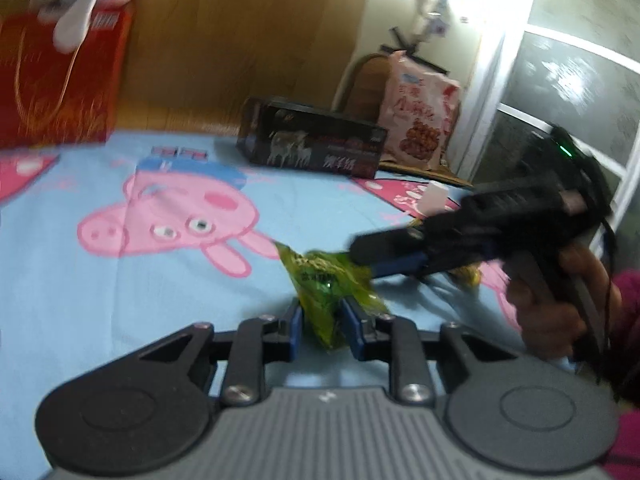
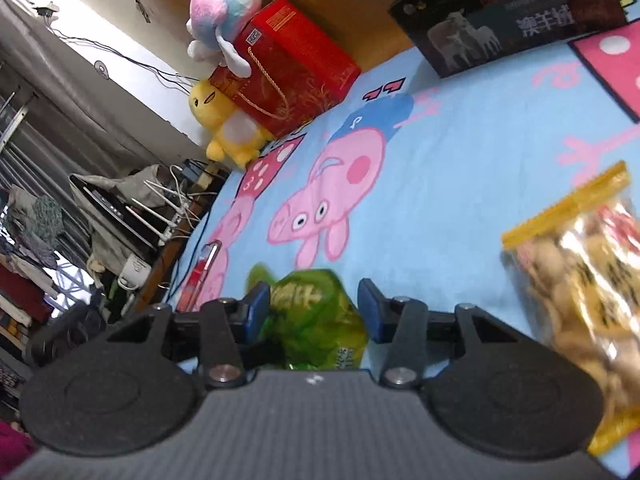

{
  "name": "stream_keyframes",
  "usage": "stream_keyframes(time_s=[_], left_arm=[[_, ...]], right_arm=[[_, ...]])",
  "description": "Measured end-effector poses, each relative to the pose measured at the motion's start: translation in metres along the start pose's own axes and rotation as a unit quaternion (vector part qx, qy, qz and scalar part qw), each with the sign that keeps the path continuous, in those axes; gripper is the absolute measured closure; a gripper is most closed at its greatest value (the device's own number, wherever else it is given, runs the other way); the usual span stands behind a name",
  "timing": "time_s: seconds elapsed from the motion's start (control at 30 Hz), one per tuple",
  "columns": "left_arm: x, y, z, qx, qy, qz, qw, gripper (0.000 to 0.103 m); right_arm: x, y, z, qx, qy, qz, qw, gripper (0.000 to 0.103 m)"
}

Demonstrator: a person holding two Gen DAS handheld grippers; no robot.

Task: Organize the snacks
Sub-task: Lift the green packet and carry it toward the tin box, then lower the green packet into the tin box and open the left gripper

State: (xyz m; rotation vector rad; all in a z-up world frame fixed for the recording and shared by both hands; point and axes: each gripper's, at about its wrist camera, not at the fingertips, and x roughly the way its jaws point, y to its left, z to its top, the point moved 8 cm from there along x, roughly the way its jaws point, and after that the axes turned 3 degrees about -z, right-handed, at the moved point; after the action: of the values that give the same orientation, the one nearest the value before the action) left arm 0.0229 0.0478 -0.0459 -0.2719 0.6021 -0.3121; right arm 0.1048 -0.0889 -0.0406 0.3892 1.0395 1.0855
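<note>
Black box [image 2: 508,20]: white characters on its long side, "澳羊城" as best it reads, beside pale animal figures; smaller line above too blurred. Green snack packet [image 2: 316,320]: large pale characters, blurred, not legible. Pink snack bag [image 1: 420,120]: red characters, first looks like "小", rest unclear. Red gift box [image 2: 296,68]: small white label, unreadable

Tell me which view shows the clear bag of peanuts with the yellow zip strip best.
The right wrist view: the clear peanut bag with yellow zip strip fills its right side, nuts and strip plainly visible though blurred. The left wrist view shows only a yellowish scrap beneath the right gripper, likely the same bag.
</note>
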Motion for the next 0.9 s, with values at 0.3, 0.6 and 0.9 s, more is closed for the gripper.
stream_keyframes(time_s=[0.3,0.6,0.9], left_arm=[[0.01,0.017,0.006,-0.139,0.027,-0.066,0.9877,0.075],[0.029,-0.015,0.051,-0.092,0.017,-0.086,0.9918,0.081],[0.102,-0.032,0.151,-0.035,0.001,-0.087,0.9956,0.08]], right_arm=[[-0.009,-0.003,-0.029,0.003,-0.032,-0.036,0.999,0.091],[-0.038,0.003,0.004,-0.056,-0.101,-0.091,0.989,0.094],[-0.06,-0.01,0.105,-0.107,-0.154,-0.152,0.97,0.098]])
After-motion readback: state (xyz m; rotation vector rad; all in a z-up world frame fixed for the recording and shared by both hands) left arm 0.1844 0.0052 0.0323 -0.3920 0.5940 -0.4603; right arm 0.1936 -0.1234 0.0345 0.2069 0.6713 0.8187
